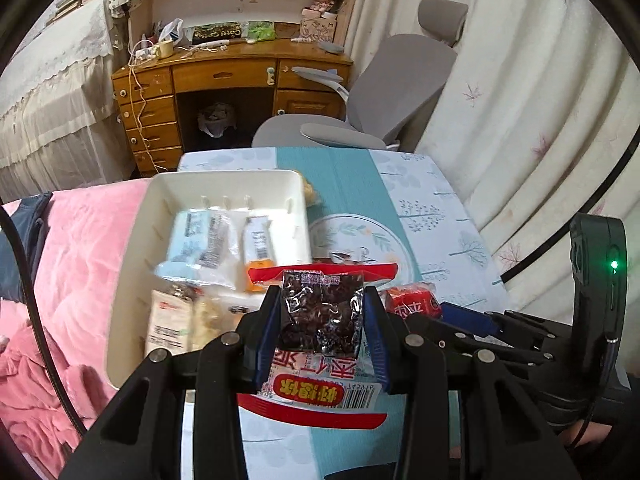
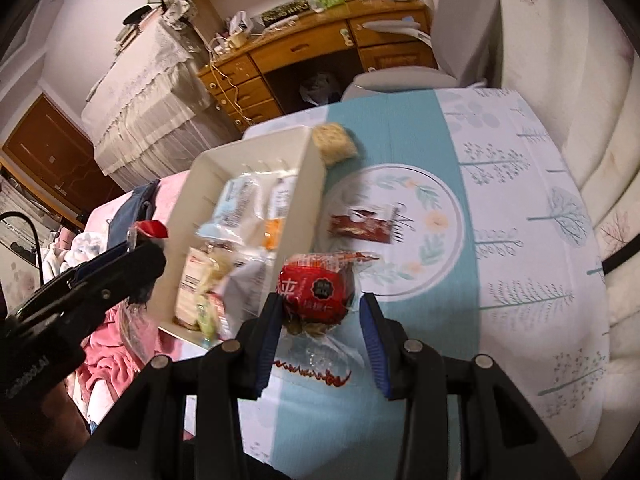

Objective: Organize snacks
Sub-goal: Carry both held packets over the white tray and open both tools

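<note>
My left gripper is shut on a red-edged bag of dark dried fruit, held just right of the white storage bin. The bin holds several wrapped snacks. My right gripper has its jaws apart around a small red snack packet that touches only the left finger; whether it is gripped is unclear. In the right wrist view the bin is to the left, with the left gripper beyond it. A dark red flat packet and a pale cracker pack lie on the tablecloth.
The table carries a teal and white patterned cloth. A pink blanket lies left of the bin. A grey office chair and a wooden desk stand behind the table. White curtains hang on the right.
</note>
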A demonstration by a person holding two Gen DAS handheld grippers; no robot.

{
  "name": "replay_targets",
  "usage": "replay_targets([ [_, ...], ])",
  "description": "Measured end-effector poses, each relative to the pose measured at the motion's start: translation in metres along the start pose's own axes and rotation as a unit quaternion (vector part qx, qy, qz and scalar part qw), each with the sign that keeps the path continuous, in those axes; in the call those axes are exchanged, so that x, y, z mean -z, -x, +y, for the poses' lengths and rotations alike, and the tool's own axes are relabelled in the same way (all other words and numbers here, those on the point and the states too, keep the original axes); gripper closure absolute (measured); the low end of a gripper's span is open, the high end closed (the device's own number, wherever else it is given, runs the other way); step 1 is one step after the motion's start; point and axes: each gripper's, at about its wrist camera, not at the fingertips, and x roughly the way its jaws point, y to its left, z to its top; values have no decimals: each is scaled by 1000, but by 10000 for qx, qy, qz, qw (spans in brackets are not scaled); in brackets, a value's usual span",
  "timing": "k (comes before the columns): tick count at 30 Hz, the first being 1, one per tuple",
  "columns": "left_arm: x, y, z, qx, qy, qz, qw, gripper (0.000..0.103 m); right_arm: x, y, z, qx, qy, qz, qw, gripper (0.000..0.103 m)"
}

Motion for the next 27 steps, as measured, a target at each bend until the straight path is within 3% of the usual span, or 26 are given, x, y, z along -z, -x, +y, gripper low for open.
replay_targets([
  [14, -14, -4, 100, -385, -153, 126, 9991, 65, -5, -28, 67, -202, -174, -393, 9989, 63],
  [24, -25, -23, 132, -367, -304, 338, 9983, 64, -18, -46, 103, -223, -54, -676, 9974, 62],
  [27, -30, -30, 131, -347, -363, 519, 9974, 51, -21, -51, 109, -266, 95, -655, 9975, 62],
])
